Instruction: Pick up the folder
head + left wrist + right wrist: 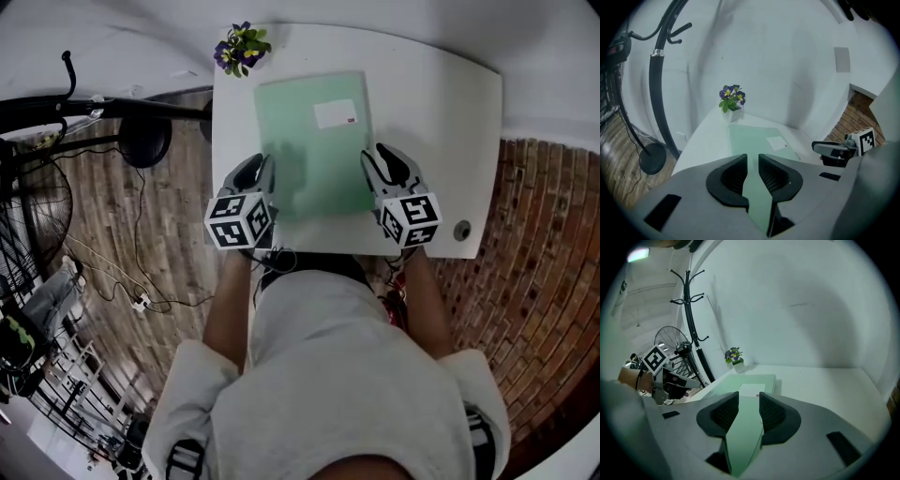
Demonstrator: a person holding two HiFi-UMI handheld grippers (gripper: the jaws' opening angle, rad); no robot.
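Folder (314,145): green, flat on the white counter (431,103); white label (336,113) toward its far right corner; small flower pot (242,47) just past its far left corner.
Long axis: running away from the person, from near counter edge toward far edge.
Left hand-held gripper (751,159): jaws at a narrow gap, nothing pinched; at the folder's left long edge, near end; green surface ahead and below.
Right hand-held gripper (749,397): jaws moderately apart, empty; at the right long edge, near end, pointing along the folder.
Nearer hand: neither clearly; one on each side, about level.
Likely need: getting a jaw under a thin, flat edge.
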